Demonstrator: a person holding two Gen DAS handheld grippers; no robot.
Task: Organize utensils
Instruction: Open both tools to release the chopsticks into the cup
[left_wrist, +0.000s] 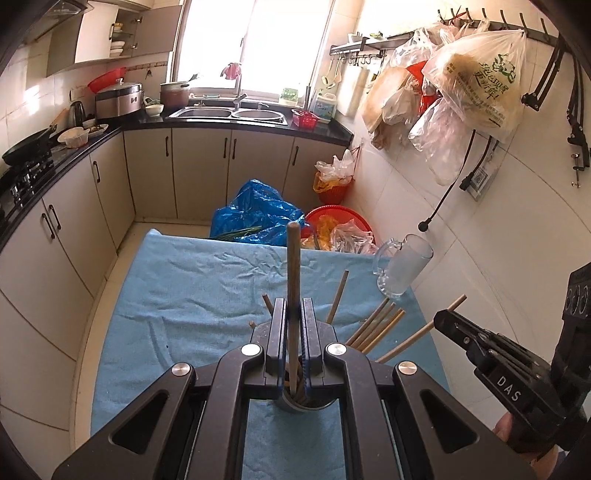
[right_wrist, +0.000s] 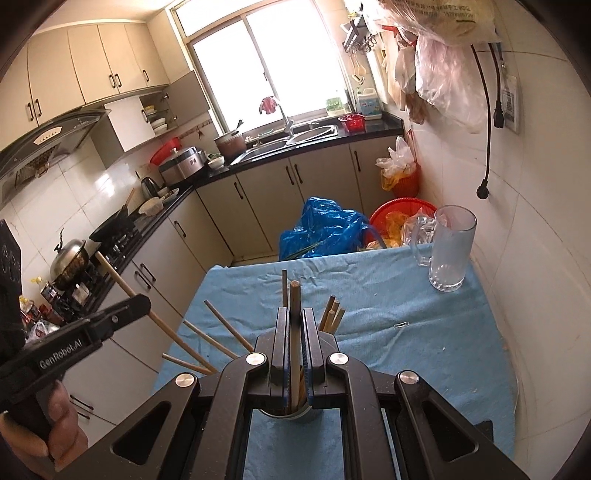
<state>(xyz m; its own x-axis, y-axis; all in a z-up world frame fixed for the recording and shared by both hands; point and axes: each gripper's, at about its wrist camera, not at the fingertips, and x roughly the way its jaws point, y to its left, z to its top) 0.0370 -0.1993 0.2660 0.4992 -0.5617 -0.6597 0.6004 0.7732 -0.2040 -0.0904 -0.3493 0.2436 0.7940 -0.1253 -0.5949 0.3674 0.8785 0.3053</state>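
Note:
Both grippers hover over a round metal holder (left_wrist: 304, 404) full of wooden chopsticks (left_wrist: 373, 326) on the blue cloth table (left_wrist: 207, 280). My left gripper (left_wrist: 294, 306) is shut on one upright chopstick (left_wrist: 293, 266) whose lower end is in the holder. My right gripper (right_wrist: 294, 317) is shut on another chopstick (right_wrist: 294, 299), also standing in the holder (right_wrist: 291, 411). The right gripper shows at the lower right of the left wrist view (left_wrist: 448, 323); the left gripper shows at the left of the right wrist view (right_wrist: 142, 301). Other chopsticks (right_wrist: 218, 328) fan out of the holder.
A clear glass mug (right_wrist: 448, 251) stands at the table's far right corner, also in the left wrist view (left_wrist: 400, 266). A paper clip (right_wrist: 400, 325) lies on the cloth. Beyond the table are a blue bag (left_wrist: 258, 210) and a red basin (left_wrist: 340, 218). The white wall is close on the right.

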